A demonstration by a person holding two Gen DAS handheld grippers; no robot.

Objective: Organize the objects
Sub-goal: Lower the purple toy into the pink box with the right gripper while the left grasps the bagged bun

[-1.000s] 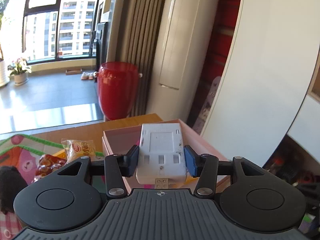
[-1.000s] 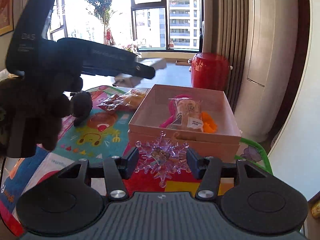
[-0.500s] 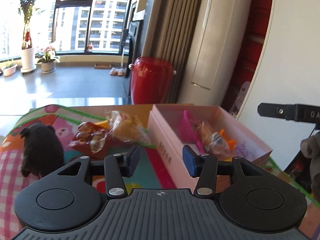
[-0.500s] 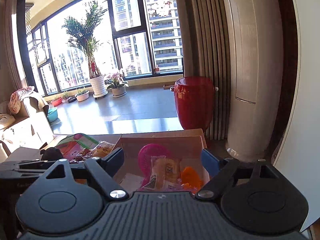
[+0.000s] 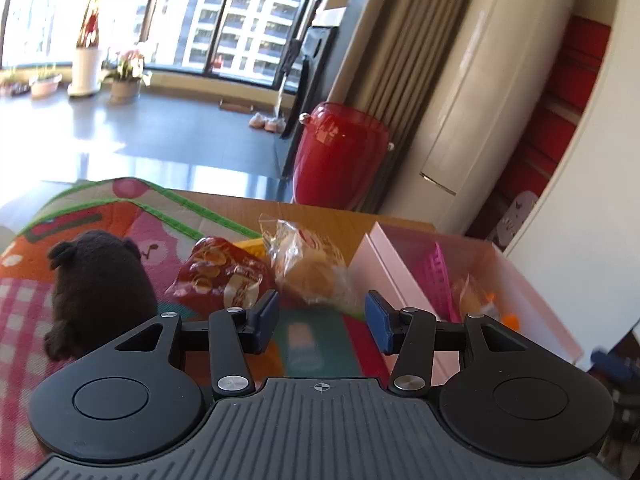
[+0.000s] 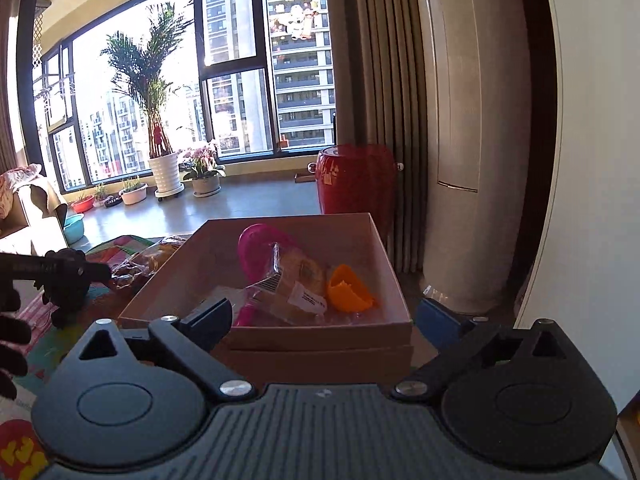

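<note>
A pink cardboard box [image 6: 394,280] [image 5: 386,264] sits on a colourful mat [image 5: 120,216]. It holds a pink plastic piece [image 6: 260,244], a wrapped pastry [image 6: 296,284] and an orange piece [image 6: 348,290]. My right gripper [image 6: 322,320] is wide open and empty, just in front of the box. My left gripper [image 5: 322,320] is open and empty above the mat, facing a clear bread bag [image 5: 308,264] and a red snack bag [image 5: 218,270] left of the box. A dark plush toy [image 5: 100,276] stands further left.
A red vase [image 5: 338,152] stands on the floor behind the table, next to a curtain and a tall white air conditioner [image 6: 464,160]. A white wall panel [image 5: 592,168] rises at the right. The left gripper's body and gloved hand [image 6: 24,280] show at the right view's left edge.
My left gripper let go of the white block and swung left to face the snack bags. My right gripper released the clear snowflake, opened wide and rose over the box.
</note>
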